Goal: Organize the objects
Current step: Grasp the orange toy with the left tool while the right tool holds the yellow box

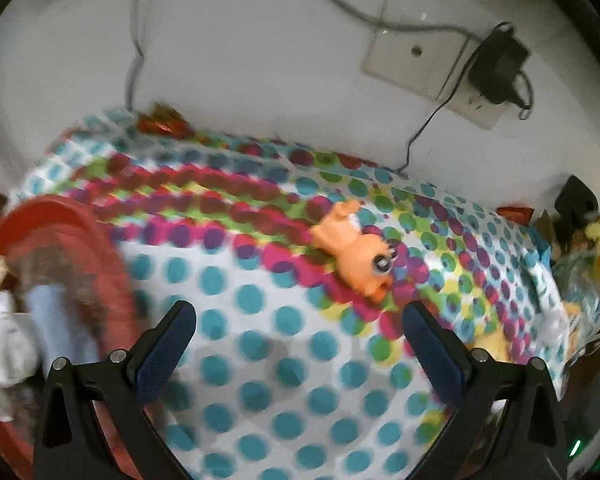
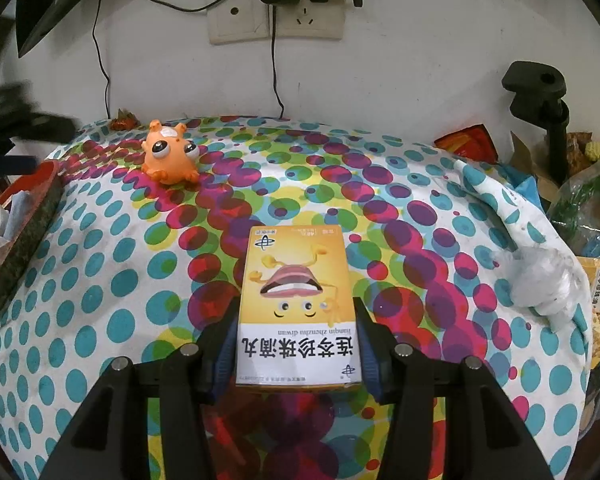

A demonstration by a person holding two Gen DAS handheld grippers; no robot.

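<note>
1. The yellow medicine box [image 2: 296,304] sits clamped in the right gripper [image 2: 296,344] above the dotted cloth [image 2: 100,280]; a light, stiff carton (crushable), best held by its long sides.
2. The orange toy [image 1: 356,252], at one o'clock of the empty, wide-open left gripper [image 1: 300,344], looks rubbery; grip its body.
3. The red basket [image 1: 60,216] lies at nine o'clock.

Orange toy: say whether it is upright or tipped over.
Upright: the orange toy sits on its legs on the dotted cloth, eyes facing forward.
</note>
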